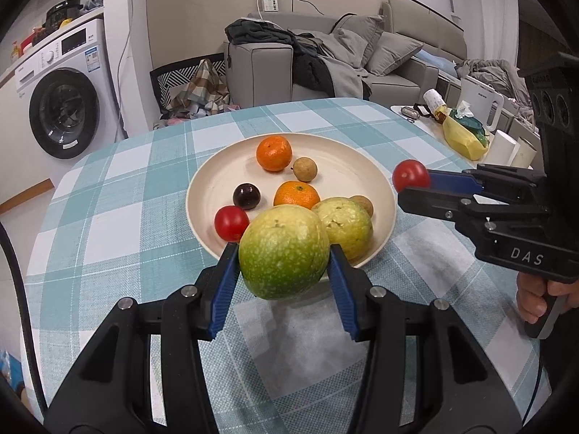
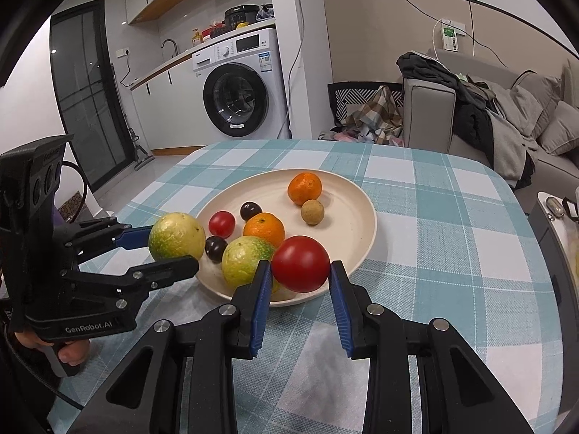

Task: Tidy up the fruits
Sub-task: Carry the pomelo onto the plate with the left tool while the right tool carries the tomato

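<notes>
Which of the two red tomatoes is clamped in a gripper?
The tomato clamped in the right gripper, above the plate's near rim; the other tomato lies loose on the plate.

Green guava [image 1: 284,252]: sitting clamped between the left gripper's [image 1: 284,271] blue pads, hanging over the plate's near rim.
Red tomato [image 2: 300,263]: sitting pinched between the right gripper's [image 2: 300,282] pads.
Plate [image 1: 206,188]: lying ahead of both, holding oranges and small fruits.

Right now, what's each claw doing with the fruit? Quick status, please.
Left gripper shut on green guava. Right gripper shut on red tomato. Both held above near rim of plate. Nothing in the way.
</notes>
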Action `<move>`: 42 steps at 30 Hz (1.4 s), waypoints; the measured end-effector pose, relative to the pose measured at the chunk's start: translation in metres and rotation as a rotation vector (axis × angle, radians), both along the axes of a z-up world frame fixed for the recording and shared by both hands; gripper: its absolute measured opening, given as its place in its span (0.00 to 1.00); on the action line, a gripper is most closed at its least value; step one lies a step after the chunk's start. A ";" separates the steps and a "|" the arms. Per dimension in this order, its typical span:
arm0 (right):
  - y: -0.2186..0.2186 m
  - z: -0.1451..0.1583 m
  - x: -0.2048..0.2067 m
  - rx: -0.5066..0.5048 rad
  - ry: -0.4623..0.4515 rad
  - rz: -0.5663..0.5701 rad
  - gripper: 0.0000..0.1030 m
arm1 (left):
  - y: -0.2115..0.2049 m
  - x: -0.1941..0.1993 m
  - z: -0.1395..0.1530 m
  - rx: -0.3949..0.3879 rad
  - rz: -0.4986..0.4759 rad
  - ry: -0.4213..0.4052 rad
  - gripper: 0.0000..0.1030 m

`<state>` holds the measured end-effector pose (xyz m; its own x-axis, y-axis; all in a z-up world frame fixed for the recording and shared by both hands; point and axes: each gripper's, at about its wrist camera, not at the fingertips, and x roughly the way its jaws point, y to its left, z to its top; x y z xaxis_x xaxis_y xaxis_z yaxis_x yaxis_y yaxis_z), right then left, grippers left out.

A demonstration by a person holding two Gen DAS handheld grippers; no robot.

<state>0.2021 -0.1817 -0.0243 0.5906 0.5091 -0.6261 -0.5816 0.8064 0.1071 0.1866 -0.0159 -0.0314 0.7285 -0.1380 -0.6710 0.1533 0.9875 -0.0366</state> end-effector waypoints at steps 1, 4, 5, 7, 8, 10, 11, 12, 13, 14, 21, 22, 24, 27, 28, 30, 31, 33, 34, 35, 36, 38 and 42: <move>0.000 0.000 0.001 -0.001 0.000 -0.002 0.32 | -0.002 0.002 -0.001 0.001 -0.001 0.002 0.45; -0.002 -0.001 0.005 -0.004 0.005 -0.007 0.32 | -0.006 0.007 -0.004 0.002 -0.008 0.010 0.45; -0.002 -0.001 0.007 -0.005 0.007 -0.010 0.32 | -0.008 0.009 -0.005 0.007 -0.009 0.011 0.45; -0.002 -0.002 0.009 -0.006 0.010 -0.013 0.32 | -0.009 0.012 -0.006 0.013 -0.009 0.011 0.45; -0.002 -0.002 0.011 -0.008 0.009 -0.016 0.32 | -0.010 0.014 -0.007 0.011 -0.009 0.012 0.45; -0.003 -0.003 0.015 -0.008 0.015 -0.022 0.32 | -0.010 0.017 -0.008 0.009 -0.007 0.017 0.45; -0.003 -0.004 0.017 -0.009 0.018 -0.025 0.32 | -0.010 0.019 -0.008 0.009 -0.007 0.020 0.45; -0.002 -0.005 0.018 -0.012 0.019 -0.027 0.32 | -0.011 0.021 -0.009 0.006 -0.010 0.022 0.45; -0.001 -0.005 0.019 -0.014 0.021 -0.026 0.32 | -0.011 0.023 -0.009 0.004 -0.011 0.024 0.45; -0.001 -0.006 0.020 -0.015 0.022 -0.025 0.32 | -0.011 0.025 -0.010 0.005 -0.010 0.025 0.45; 0.001 -0.009 0.026 -0.020 0.033 -0.024 0.32 | -0.014 0.034 -0.012 0.013 -0.022 0.020 0.45; 0.001 -0.010 0.025 -0.022 0.035 -0.022 0.32 | -0.015 0.035 -0.012 0.015 -0.023 0.019 0.45; 0.002 -0.013 0.025 -0.028 0.037 -0.021 0.32 | -0.016 0.035 -0.014 0.021 -0.027 0.017 0.45; 0.001 -0.014 0.025 -0.029 0.038 -0.024 0.32 | -0.018 0.035 -0.015 0.035 -0.032 0.012 0.45; 0.001 -0.015 0.026 -0.027 0.040 -0.024 0.32 | -0.018 0.035 -0.015 0.035 -0.031 0.012 0.45; 0.001 -0.015 0.026 -0.027 0.040 -0.027 0.32 | -0.018 0.034 -0.016 0.042 -0.031 0.011 0.45; 0.001 -0.016 0.026 -0.027 0.039 -0.028 0.32 | -0.019 0.034 -0.016 0.048 -0.031 0.010 0.45; 0.002 -0.016 0.028 -0.032 0.038 -0.033 0.32 | -0.019 0.034 -0.016 0.047 -0.030 0.011 0.45; 0.002 -0.016 0.028 -0.033 0.040 -0.035 0.32 | -0.019 0.034 -0.016 0.048 -0.030 0.010 0.45; 0.002 -0.017 0.030 -0.031 0.044 -0.040 0.32 | -0.020 0.034 -0.017 0.048 -0.027 0.011 0.45; 0.002 -0.017 0.031 -0.031 0.047 -0.043 0.32 | -0.020 0.035 -0.017 0.048 -0.025 0.011 0.45; 0.002 -0.018 0.033 -0.035 0.050 -0.051 0.32 | -0.019 0.037 -0.017 0.043 -0.021 0.011 0.45; 0.002 -0.018 0.036 -0.042 0.049 -0.061 0.32 | -0.018 0.045 -0.017 0.042 -0.011 0.015 0.45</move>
